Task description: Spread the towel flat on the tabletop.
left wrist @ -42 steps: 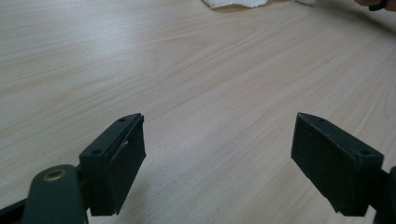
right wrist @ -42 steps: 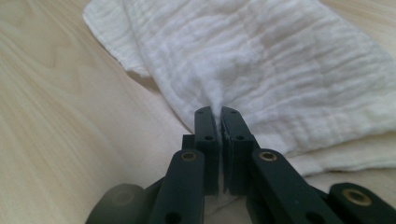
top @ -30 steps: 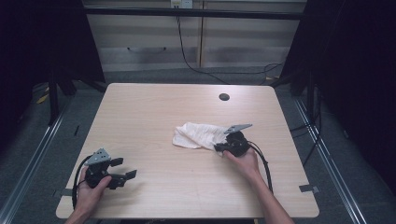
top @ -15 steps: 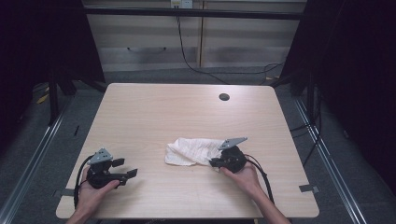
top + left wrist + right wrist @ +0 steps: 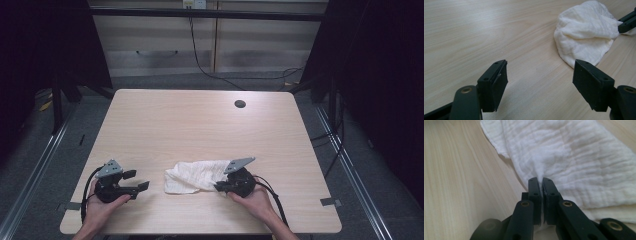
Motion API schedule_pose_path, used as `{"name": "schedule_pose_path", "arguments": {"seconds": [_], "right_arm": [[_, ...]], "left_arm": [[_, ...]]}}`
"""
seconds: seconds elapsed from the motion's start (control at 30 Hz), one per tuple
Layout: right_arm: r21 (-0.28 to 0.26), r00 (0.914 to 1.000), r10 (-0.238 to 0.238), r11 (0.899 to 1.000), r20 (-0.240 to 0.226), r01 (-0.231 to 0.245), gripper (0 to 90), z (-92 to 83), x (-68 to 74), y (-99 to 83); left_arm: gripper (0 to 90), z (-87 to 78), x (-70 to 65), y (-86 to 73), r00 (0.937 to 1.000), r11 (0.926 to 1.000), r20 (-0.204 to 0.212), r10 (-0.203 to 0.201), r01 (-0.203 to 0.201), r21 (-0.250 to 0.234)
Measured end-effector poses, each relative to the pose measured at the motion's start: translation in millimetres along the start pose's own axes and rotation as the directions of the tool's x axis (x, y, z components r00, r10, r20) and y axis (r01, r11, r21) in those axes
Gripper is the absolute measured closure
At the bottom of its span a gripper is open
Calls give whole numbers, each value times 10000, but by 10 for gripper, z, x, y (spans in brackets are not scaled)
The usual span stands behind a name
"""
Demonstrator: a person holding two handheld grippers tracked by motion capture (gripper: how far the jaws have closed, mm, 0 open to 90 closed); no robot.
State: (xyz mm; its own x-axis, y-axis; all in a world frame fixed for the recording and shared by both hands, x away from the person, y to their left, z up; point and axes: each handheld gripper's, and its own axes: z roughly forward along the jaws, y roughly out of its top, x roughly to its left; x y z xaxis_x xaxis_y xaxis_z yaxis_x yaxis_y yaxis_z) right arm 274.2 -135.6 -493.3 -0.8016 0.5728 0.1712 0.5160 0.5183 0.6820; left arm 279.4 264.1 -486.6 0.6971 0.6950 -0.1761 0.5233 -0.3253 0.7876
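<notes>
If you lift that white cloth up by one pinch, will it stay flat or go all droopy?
Most likely droopy. The white cloth lies crumpled in soft folds on the table, so it looks thin and floppy. Where the right gripper pinches it, the fabric bunches up, so the rest would probably hang down. It also looks light.

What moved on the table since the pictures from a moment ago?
The right gripper, shut on the white cloth, dragged it across the table toward the person and a little to the left in the high view. The left gripper kept its place near the front left corner; its jaws have just been closing a little, with nothing between them. The dark hole in the table is unchanged.
</notes>
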Motion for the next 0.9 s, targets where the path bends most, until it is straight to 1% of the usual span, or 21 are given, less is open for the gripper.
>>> {"name": "schedule_pose_path", "arguments": {"seconds": [0.07,0.13,0.23,0.3,0.37,0.43,0.53,0.6,0.63,0.7,0.77,0.83,0.9], "right_arm": [[-337,10000,-28,9994,-5,28,868,-50,3,45],[-686,10000,58,9976,-19,-59,868,-126,19,96],[-1267,9999,22,9919,-99,-34,868,-255,42,184],[-1501,10000,-11,9887,-28,7,867,-327,46,238],[-1735,10000,-7,9848,45,15,865,-369,8,281],[-1816,9999,111,9833,108,-90,863,-388,-48,314],[-2001,9995,272,9795,159,-235,856,-391,-145,363],[-2147,9990,403,9760,171,-357,847,-383,-219,398],[-2189,9985,537,9745,133,-495,840,-369,-261,414],[-2247,9971,718,9723,256,-643,827,-317,-361,447],[-2266,9945,1015,9695,258,-930,813,-255,-467,473],[-2254,9917,1257,9672,255,-1168,768,-189,-544,476],[-2103,9912,1308,9698,216,-1234,746,-132,-579,457]], "left_arm": [[276,-3,7,0,10000,10000,9,-11,11,-24],[277,-4,7,2,10000,10000,-2,-15,15,-71],[276,0,0,4,10000,10000,6,-1,1,-41],[277,7,-4,6,10000,10000,24,28,-28,-22],[277,15,-11,10,10000,10000,52,34,-34,-16],[278,18,-18,14,9999,10000,54,88,-88,13],[293,21,-27,21,9999,9999,92,129,-129,4],[354,15,-43,32,9996,9997,123,242,-241,-101],[359,13,-51,41,9995,9995,109,284,-282,-136],[389,17,-73,60,9990,9990,169,412,-409,-173],[421,18,-114,81,9983,9983,215,539,-535,-214],[450,13,-165,102,9975,9974,305,632,-621,-353],[470,21,-222,137,9958,9961,419,810,-794,-383]]}}
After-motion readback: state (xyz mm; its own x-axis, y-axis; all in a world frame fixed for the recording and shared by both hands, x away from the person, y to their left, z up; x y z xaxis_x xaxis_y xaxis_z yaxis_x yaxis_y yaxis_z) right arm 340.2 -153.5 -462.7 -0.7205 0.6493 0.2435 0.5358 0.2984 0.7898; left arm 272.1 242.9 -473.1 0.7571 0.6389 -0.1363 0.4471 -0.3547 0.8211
